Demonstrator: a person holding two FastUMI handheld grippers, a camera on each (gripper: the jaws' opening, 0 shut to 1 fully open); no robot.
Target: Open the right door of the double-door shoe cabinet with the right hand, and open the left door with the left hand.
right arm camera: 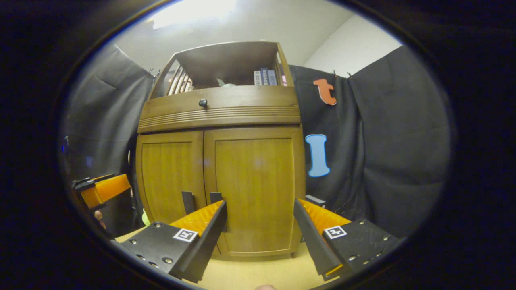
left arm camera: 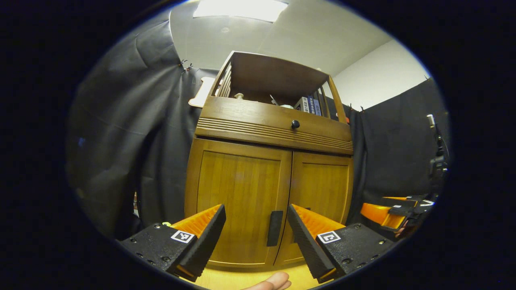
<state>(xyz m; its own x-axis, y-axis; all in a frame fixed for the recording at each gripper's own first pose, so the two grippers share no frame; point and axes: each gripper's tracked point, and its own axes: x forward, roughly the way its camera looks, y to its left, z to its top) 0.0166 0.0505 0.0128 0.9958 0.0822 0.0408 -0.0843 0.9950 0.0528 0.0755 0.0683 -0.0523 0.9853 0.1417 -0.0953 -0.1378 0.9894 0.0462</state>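
Shoe cabinet [left arm camera: 270, 169] stands upright on floor ahead, against black cloth wall. Left door [left arm camera: 238, 197] and right door [right arm camera: 258, 189] both closed. Left gripper [left arm camera: 256, 225] fingers spread wide, holding nothing, short of left door handle [left arm camera: 275, 228]. Right gripper [right arm camera: 260, 219] likewise wide apart, empty, facing right door.

Screwed tool [left arm camera: 256, 241] bodies, square markers

Black cloth [right arm camera: 383, 133] hangs all around as the booth's wall, a bit wrinkled and clipped up along the top edge. Above it there's a plain white wall [left arm camera: 379, 76] and a pale ceiling [left arm camera: 306, 32] with a bright light panel [left arm camera: 240, 9] (pretty blown out). The floor [right arm camera: 258, 270] is light yellowish wood.
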